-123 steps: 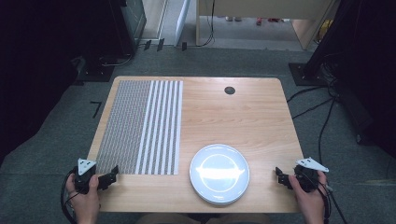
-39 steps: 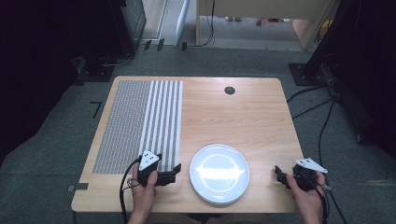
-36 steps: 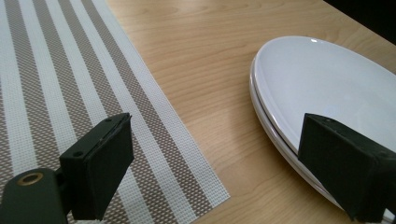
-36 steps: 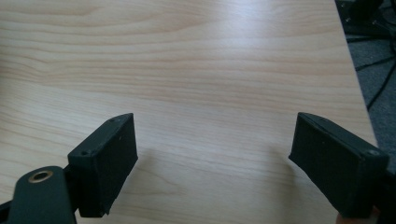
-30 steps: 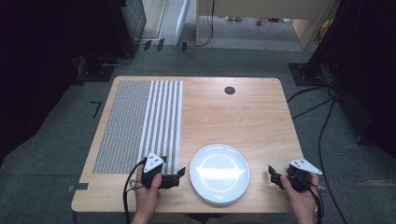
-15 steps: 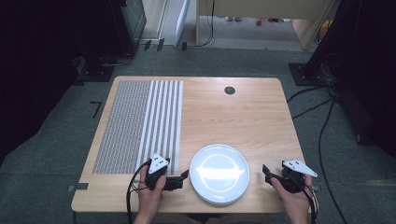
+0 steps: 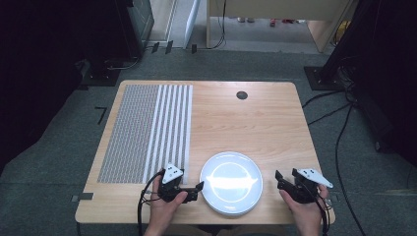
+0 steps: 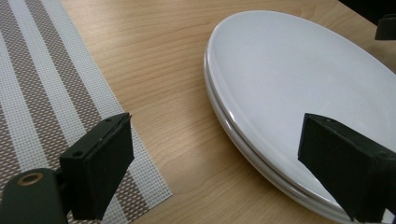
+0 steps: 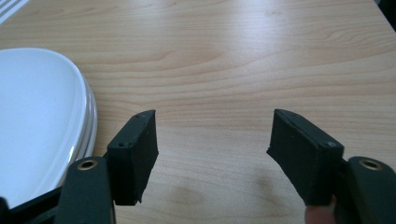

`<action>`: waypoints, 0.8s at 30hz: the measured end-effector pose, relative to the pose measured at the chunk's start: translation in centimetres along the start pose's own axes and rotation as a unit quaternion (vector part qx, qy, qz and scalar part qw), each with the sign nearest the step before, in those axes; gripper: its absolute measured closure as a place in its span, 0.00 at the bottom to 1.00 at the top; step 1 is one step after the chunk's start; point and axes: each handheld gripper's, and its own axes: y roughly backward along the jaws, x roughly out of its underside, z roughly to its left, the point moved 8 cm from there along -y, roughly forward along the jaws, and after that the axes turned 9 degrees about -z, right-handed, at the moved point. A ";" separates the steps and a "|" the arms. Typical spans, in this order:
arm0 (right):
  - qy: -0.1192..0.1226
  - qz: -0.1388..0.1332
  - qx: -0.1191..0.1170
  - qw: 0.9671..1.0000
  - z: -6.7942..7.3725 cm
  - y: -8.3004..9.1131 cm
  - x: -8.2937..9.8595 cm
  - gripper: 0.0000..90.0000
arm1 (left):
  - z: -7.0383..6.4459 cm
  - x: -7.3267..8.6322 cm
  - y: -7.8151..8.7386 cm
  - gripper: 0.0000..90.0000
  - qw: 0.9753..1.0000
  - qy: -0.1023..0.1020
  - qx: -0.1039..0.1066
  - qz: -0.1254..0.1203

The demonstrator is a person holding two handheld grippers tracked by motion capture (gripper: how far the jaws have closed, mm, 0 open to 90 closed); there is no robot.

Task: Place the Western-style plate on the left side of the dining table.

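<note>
Jaws on both the left gripper [image 8: 224,175] and right gripper [image 9: 212,156] were wide open. Plates [image 8: 299,84] between them looked stacked, glossy, breakable, so I'd pinch the rim.

Glossy white plates [image 7: 231,183], matt wood table [image 7: 255,123]

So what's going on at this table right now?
A person holds a two-jaw gripper in each hand at the near edge of a wooden table. The left gripper, jaws open, sits right at the left rim of the stacked white plates; the left gripper view shows two rims, one on the other. The right gripper, also open, hangs just right of the stack without touching it. A striped placemat lies to the left.
</note>
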 end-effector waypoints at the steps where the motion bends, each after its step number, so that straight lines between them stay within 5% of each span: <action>1: 0.003 -0.003 -0.001 1.000 0.1 0.0 0.0 0.42 | -0.2 0.0 -0.1 0.12 1.000 0.004 0.003 0.001; 4: 0.006 -0.006 -0.015 1.000 0.7 0.1 0.0 0.50 | -0.6 -0.1 -0.2 0.15 1.000 0.024 0.007 0.000; 9: -0.026 0.009 -0.092 0.995 2.1 0.1 0.1 0.67 | -0.8 0.1 -0.4 0.16 1.000 0.027 0.007 0.008; 14: 0.001 0.011 -0.084 0.996 2.9 -0.1 0.2 0.61 | -1.3 0.6 -0.8 0.16 0.999 0.022 0.011 0.022; 17: 0.012 0.011 -0.099 0.995 3.8 0.0 0.4 0.75 | -1.7 0.8 -0.9 0.26 0.999 0.016 0.017 0.027; 24: 0.016 0.019 -0.114 0.993 4.9 0.1 0.7 0.80 | -2.2 1.2 -1.1 0.27 0.999 0.011 0.022 0.039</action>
